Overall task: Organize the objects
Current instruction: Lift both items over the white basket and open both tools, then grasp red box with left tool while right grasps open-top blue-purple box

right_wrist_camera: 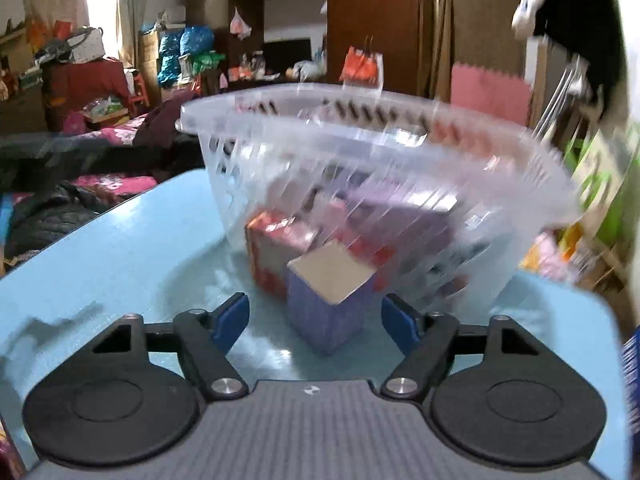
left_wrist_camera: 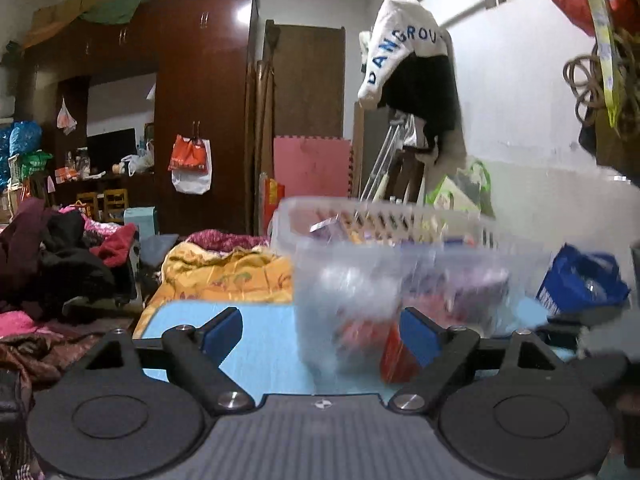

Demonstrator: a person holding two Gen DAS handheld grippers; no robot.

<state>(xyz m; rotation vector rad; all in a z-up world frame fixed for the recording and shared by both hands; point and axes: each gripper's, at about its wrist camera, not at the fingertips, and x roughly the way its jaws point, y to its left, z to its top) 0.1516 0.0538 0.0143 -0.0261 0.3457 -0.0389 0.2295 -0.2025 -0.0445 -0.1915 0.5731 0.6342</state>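
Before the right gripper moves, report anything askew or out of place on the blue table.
The clear slotted basket looks tipped, its rim slanting down to the right, though motion blur may exaggerate this. A purple box stands cocked on a corner outside the basket, between the open right gripper fingers, beside a red box.

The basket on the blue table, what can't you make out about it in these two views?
- Basket contents: both views motion-blurred, boxes unreadable.
- Purple box, right wrist view: label blurred.
- Basket's right end, left wrist view: smeared, hidden behind a blue bag.
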